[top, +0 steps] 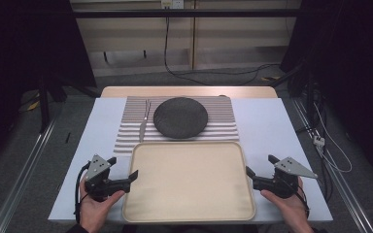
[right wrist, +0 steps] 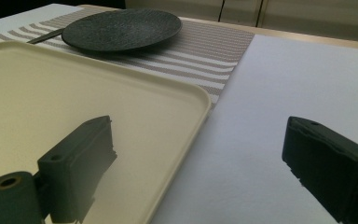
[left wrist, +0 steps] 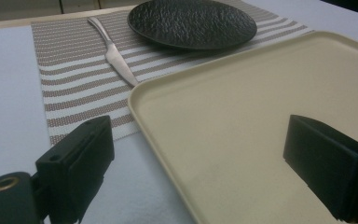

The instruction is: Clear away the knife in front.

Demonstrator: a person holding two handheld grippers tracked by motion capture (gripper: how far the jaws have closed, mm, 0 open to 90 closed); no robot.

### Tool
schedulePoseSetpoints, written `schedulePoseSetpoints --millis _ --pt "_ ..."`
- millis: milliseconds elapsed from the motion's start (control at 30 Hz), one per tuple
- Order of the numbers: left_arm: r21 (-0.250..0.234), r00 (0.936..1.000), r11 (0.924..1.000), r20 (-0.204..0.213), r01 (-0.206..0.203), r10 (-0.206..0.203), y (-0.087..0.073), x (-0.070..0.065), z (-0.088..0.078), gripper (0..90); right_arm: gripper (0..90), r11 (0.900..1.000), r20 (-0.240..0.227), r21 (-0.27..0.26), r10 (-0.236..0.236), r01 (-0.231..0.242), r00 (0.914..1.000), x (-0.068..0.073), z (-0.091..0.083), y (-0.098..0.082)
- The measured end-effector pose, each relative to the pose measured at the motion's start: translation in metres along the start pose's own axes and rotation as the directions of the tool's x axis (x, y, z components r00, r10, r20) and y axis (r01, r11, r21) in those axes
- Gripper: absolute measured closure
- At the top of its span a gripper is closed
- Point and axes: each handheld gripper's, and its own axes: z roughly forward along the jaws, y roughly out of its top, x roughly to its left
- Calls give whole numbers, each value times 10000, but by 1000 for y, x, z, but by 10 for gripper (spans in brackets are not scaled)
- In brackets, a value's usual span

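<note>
Bare tray (top: 189, 182) between grippers; beyond, plate (top: 180, 117) (knife (top: 144, 125) beside) blocks.

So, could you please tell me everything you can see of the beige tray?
The beige tray is a wide rectangle with rounded corners and a low raised rim, matte, apparently plastic, with nothing in it. It lies flat on the near half of the table; its far edge appears to overlap the striped placemat. The left gripper and right gripper flank its sides, jaws open astride the rim, not yet gripping.

tray (top: 189, 213) before placemat (top: 126, 133) | plate (top: 180, 117) on placemat | knife (top: 143, 126), seemingly, left of plate
</note>
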Motion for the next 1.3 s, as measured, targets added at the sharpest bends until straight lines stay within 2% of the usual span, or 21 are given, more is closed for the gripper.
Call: schedulePoseSetpoints --millis 67,200,267,633,933,1067,1133,1300 --pt "76 9999 9999 38 121 -121 0 1 0 81 85 10000 -11 -33 2 -2 10000 0 0 0" --pt "273 9999 9996 -2 109 -109 1 1 1 81 85 10000 -61 21 -11 11 10000 0 0 0" --pt "433 9999 9990 115 93 -98 2 1 1 81 85 10000 -45 -2 -17 17 10000 1 0 1" --pt "405 9996 9990 206 162 -171 12 6 4 88 84 10000 -57 30 -9 9 10000 1 0 1" --pt "659 9995 9976 259 -191 174 24 9 12 86 81 10000 -93 75 -12 13 10000 1 0 1" --pt "773 9996 9967 202 -237 222 27 11 15 87 81 10000 -81 80 -8 8 10000 1 0 1" --pt "816 9992 9964 340 -234 207 30 13 18 120 81 10000 -72 52 -22 22 10000 1 0 1" --pt "843 9993 9963 347 -164 135 37 18 26 100 81 10000 -88 84 10 -9 10000 1 1 1"
